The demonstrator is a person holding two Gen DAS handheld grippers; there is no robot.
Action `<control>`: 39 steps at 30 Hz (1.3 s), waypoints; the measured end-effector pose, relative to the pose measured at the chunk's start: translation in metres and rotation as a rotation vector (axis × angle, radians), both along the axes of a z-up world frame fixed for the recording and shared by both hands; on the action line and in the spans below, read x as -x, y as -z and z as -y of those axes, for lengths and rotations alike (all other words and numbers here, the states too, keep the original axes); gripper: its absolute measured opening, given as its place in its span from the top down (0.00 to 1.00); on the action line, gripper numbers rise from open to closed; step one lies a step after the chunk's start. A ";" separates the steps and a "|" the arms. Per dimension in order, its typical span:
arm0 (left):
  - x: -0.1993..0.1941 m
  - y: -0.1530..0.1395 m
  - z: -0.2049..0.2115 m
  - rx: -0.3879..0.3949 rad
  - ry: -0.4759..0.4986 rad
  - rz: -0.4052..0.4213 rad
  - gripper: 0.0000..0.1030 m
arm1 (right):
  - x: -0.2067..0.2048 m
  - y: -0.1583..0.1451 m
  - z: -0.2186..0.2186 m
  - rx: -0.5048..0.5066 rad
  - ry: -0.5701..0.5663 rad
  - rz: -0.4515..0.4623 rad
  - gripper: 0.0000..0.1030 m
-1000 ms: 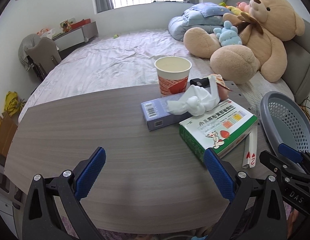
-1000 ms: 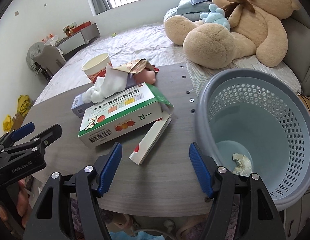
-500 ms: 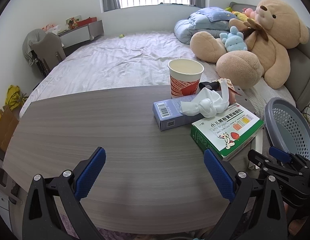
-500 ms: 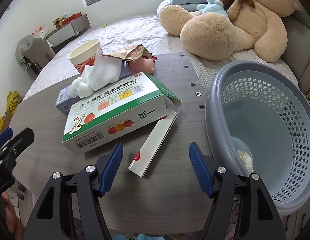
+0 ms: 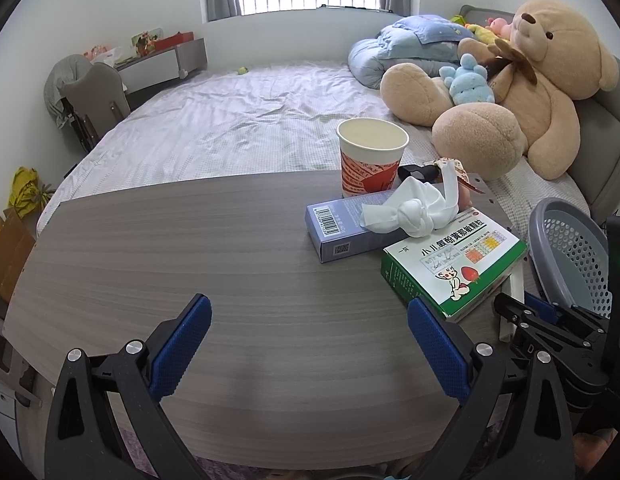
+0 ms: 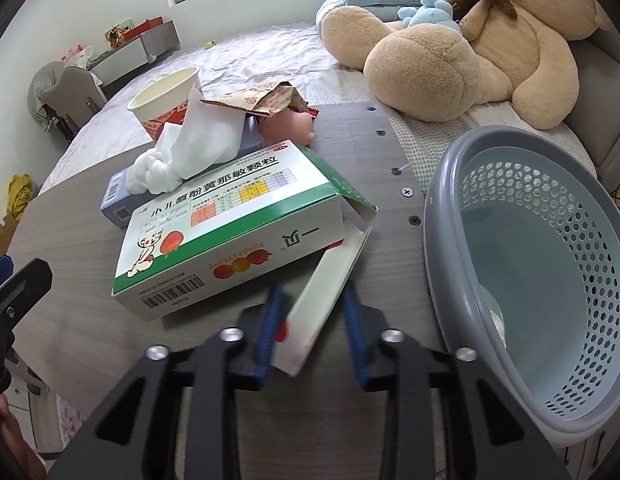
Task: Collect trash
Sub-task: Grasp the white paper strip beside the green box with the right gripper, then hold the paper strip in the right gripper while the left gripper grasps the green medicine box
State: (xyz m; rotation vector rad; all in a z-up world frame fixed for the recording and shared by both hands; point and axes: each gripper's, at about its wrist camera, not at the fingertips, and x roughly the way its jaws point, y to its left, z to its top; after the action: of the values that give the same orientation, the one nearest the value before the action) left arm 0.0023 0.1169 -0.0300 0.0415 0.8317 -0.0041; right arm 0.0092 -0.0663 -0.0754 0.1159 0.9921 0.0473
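Note:
My right gripper (image 6: 311, 294) is closing its jaws around a slim white box (image 6: 329, 268) that lies on the table beside the grey basket (image 6: 441, 208); both blue pads meet its sides. Partly over that box rests a green and white medicine box (image 6: 230, 232). Behind it are a crumpled tissue (image 6: 190, 148), a blue-grey box (image 5: 341, 228), a paper cup (image 5: 371, 160), a torn wrapper (image 6: 262, 98) and a pink item (image 6: 290, 124). My left gripper (image 5: 310, 304) hangs open over bare table, left of the pile.
A crumpled scrap (image 6: 495, 316) lies in the bottom of the basket, which stands off the table's right end. Behind the table are a bed (image 5: 250, 120) and a big teddy bear (image 5: 529, 88). A chair (image 5: 90, 96) stands at far left.
My right gripper has moved forward and down to the slim white box, and its jaws have gone from wide apart to close around it. The left gripper has stayed open over the table.

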 end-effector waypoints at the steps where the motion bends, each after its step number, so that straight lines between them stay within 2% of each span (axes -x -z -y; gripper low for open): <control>1: 0.000 0.000 0.000 0.000 0.001 0.000 0.06 | 0.002 0.000 0.001 -0.010 -0.001 -0.004 0.79; 2: 0.000 0.000 0.000 0.000 0.002 0.001 0.06 | 0.003 0.000 0.002 -0.018 -0.004 -0.009 0.83; 5: 0.001 -0.002 0.002 0.000 0.009 0.002 0.06 | 0.012 -0.001 0.005 -0.041 -0.019 -0.023 0.85; 17: -0.001 -0.003 0.020 -0.012 0.047 -0.009 0.06 | 0.055 -0.024 0.024 -0.107 -0.036 0.001 0.86; 24: -0.005 0.000 0.030 -0.025 0.073 -0.019 0.06 | 0.063 -0.035 0.036 -0.143 -0.024 0.039 0.86; 31: -0.026 0.005 0.032 -0.039 0.064 -0.024 0.06 | 0.064 -0.039 0.045 -0.173 -0.021 0.056 0.86; 39: -0.055 0.014 0.021 -0.106 0.027 -0.016 0.06 | 0.062 -0.047 0.044 -0.181 -0.027 0.081 0.86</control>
State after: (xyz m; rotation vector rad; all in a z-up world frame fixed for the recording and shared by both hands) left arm 0.0571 0.0957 -0.0440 0.1526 0.8468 0.0145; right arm -0.0527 -0.1102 -0.0289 0.2650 0.9076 0.1655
